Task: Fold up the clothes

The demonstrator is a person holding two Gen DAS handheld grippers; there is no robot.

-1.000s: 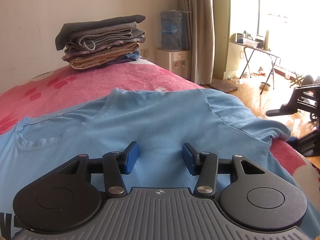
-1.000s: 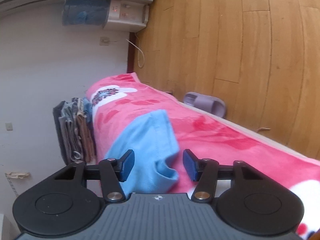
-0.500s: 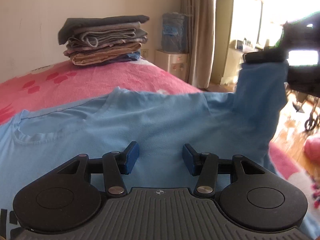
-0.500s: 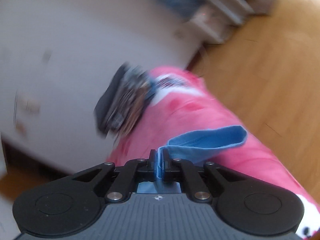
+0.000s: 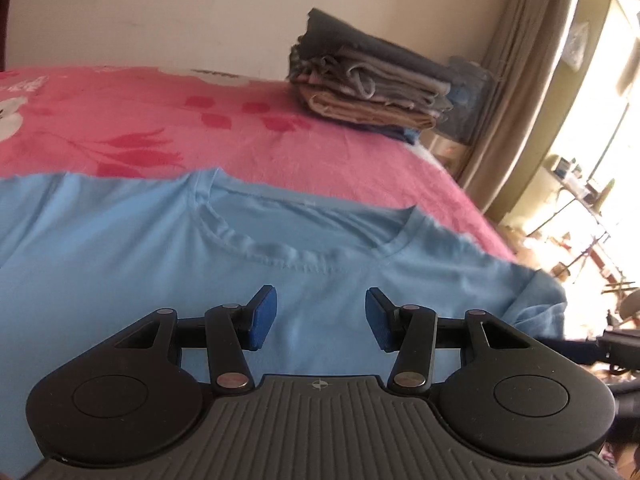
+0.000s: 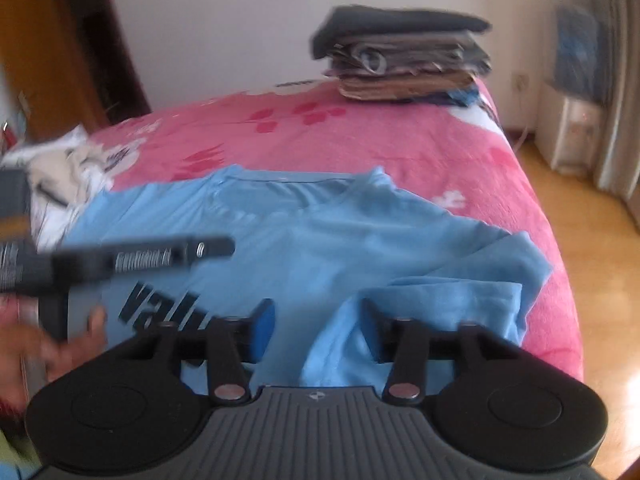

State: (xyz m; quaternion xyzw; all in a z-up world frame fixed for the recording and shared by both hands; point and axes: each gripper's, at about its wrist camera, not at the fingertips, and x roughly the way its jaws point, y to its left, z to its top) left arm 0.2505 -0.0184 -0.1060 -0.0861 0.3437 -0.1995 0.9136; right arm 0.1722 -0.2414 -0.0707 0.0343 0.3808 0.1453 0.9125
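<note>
Shirt [image 5: 168, 248] is light blue, spread face-up on the pink floral blanket [image 5: 240, 132] that covers the bed. Collar points toward the wall, dark lettering on the chest is partly visible in the right wrist view. Its sleeve [image 6: 448, 304] on the bed's floor side is folded inward and lies on top of the body of the shirt, a bit rumpled, cuff end just ahead of the right gripper.

Left gripper [image 5: 320, 318]: jaws parted, blue pads clear of the fabric, nothing between them. It hangs above the upper chest, just below the neckline.

Right gripper [image 6: 318, 330]: jaws have just been opening, now parted. The folded sleeve sits below and between the pads, but the pads are not pressing on it. This view is motion-blurred, so contact at the very tips can't be confirmed.

Right wrist view also catches the left gripper's body as a dark blurred bar across the left side, with a hand [image 6: 60, 344] under it.

Stack of folded clothes [image 5: 368, 88] sits at the far corner of the bed against the wall, well apart from the shirt. Crumpled white garment [image 6: 60, 172] lies at the blanket's left edge, beside the shirt's other shoulder. Water dispenser [image 6: 576, 92] stands on the wooden floor by the curtain.
</note>
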